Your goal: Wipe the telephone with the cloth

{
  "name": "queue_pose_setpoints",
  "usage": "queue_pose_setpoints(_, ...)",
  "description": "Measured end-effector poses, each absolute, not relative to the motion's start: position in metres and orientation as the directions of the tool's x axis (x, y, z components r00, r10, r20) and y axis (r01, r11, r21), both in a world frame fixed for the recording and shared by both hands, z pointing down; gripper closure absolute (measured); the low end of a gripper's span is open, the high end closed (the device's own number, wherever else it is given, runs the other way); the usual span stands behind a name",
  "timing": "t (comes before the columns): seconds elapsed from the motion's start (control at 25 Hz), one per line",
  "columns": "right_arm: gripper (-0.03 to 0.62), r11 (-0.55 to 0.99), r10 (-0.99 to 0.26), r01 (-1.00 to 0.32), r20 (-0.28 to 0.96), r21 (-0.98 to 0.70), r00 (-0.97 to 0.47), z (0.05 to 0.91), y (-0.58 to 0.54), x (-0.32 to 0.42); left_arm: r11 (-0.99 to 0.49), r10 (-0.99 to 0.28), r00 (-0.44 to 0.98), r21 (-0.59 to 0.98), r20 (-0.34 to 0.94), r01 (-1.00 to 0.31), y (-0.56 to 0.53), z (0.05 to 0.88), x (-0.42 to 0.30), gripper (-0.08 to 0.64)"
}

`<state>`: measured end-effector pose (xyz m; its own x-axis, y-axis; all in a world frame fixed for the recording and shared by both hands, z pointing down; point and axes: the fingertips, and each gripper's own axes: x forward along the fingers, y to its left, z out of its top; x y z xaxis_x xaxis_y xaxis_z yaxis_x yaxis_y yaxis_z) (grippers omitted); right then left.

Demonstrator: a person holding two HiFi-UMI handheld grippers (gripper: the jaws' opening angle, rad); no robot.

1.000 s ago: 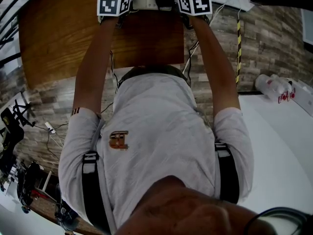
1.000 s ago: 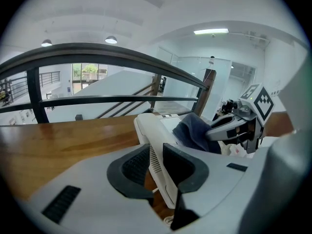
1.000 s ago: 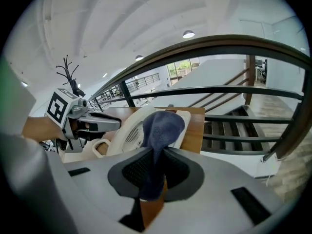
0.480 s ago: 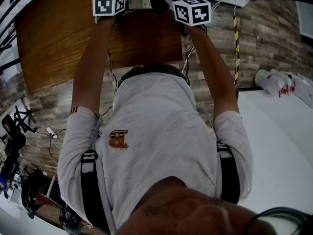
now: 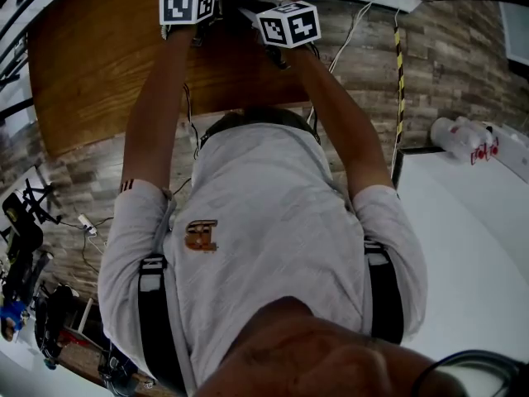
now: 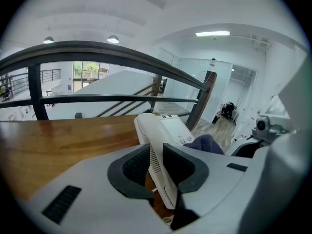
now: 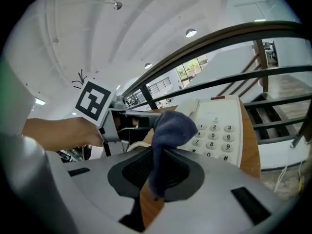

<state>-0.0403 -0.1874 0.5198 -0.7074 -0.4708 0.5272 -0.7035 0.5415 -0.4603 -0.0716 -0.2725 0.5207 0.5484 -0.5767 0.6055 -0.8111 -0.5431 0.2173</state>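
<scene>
The right gripper (image 7: 155, 172), jaws pinched tight on the dark blue cloth (image 7: 168, 128), has just swung toward nine o'clock across the white push-button telephone (image 7: 219, 126) at the wooden table (image 5: 99, 56)'s twelve o'clock edge, so wiping looks under way. The left gripper (image 6: 156, 167) has its jaws closed on the telephone's side.

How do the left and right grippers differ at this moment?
The left gripper is clamped on the side edge of the white telephone; the right gripper pinches the dark blue cloth. The left's jaws grip a rigid body; the right's hold a limp, bunched cloth in front of the keypad. Both are shut on something.
</scene>
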Motion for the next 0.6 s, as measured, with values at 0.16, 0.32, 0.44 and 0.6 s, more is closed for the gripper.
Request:
queue_pose_setpoints(0.16, 0.521, 0.519, -0.491, -0.739, 0.557, -0.43, -0.67, 0.533, -0.191, -0.029, -0.54, -0.578, 0.545, 0.217, 0.607, -0.813, -0.273, 0.521, -0.07, 0.474)
queue_pose_setpoints(0.32, 0.52, 0.497, -0.524, -0.791, 0.605, -0.356, -0.6, 0.543, -0.194, -0.005, -0.543, -0.578, 0.553, 0.223, 0.601, -0.81, -0.272, 0.522, -0.069, 0.472)
queue_pose_setpoints(0.44, 0.521, 0.47, -0.539, -0.819, 0.629, -0.328, -0.561, 0.55, -0.196, 0.015, -0.543, -0.582, 0.554, 0.223, 0.595, -0.81, -0.273, 0.521, -0.07, 0.472)
queue_pose_setpoints(0.6, 0.52, 0.431, -0.557, -0.851, 0.654, -0.3, -0.513, 0.553, -0.198, 0.043, -0.547, -0.576, 0.558, 0.226, 0.598, -0.806, -0.274, 0.524, -0.071, 0.473)
